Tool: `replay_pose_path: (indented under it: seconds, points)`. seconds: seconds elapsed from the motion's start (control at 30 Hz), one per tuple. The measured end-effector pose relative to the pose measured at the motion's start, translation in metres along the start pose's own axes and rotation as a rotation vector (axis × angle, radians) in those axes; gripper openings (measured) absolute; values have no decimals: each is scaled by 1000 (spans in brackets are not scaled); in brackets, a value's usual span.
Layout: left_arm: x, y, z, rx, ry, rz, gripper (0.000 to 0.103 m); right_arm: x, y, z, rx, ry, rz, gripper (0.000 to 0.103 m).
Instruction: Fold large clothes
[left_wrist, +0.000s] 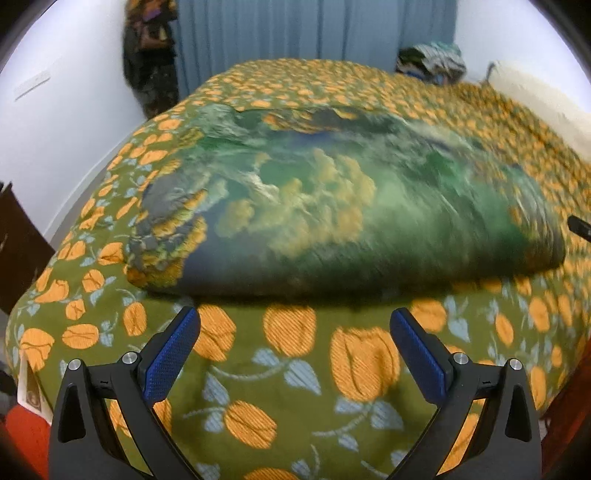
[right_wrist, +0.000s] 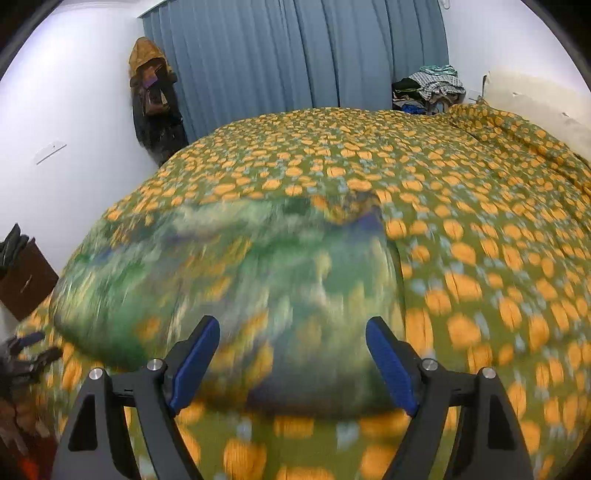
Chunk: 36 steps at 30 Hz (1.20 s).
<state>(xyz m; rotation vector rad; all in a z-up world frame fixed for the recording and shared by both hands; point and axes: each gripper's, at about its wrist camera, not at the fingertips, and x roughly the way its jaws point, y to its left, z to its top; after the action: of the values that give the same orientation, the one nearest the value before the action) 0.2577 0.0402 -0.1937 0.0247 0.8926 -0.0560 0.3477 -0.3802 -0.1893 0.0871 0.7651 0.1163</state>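
Note:
A large green and blue garment with yellow floral print (left_wrist: 332, 206) lies folded in a wide band across the bed. It also shows in the right wrist view (right_wrist: 240, 280), blurred by motion. My left gripper (left_wrist: 295, 321) is open and empty, just in front of the garment's near edge. My right gripper (right_wrist: 293, 328) is open and empty, its blue pads (right_wrist: 195, 362) over the garment's near right part. The tip of the right gripper (left_wrist: 580, 227) shows at the far right of the left wrist view.
The bed has an olive cover with orange flowers (right_wrist: 461, 184). Blue curtains (right_wrist: 295, 55) hang behind it. A coat (right_wrist: 151, 99) hangs on the left wall. A clothes pile (right_wrist: 432, 88) lies at the back right. A brown cabinet (right_wrist: 26, 280) stands at the left.

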Motion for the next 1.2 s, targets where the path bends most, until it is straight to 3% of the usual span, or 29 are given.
replay_pose_path:
  seconds: [0.13,0.27,0.37,0.53,0.63,0.73,0.83,0.97,1.07,1.2]
  points:
    - [-3,-10,-5,24,14,-17,102,-11,-15,-4,63,-30,-31,83]
    - [-12,-13,-4,10,17,-72,102,-16,-57,-6,221,-59,-108,83]
    - [-25,-12,18,-14,-24,-123,102,-13,-84,-15,276,-44,-124,83]
    - [-19,-25,80,-9,-45,-192,102,3,-111,-19,399,3,40,83]
    - [2,-48,127,70,-49,-200,102,14,-116,-20,444,30,101,83]
    - [36,-72,166,149,-47,-131,102,17,-112,-20,441,35,132,83]
    - [80,-85,185,176,16,-72,102,17,-106,-21,424,37,153,83]
    - [118,-93,160,215,139,-57,102,13,-106,-23,414,34,173,83]
    - [101,-93,122,270,84,-81,102,13,-115,-26,445,35,177,83]
    - [75,-86,94,283,80,-122,102,22,-125,-31,525,61,216,83]
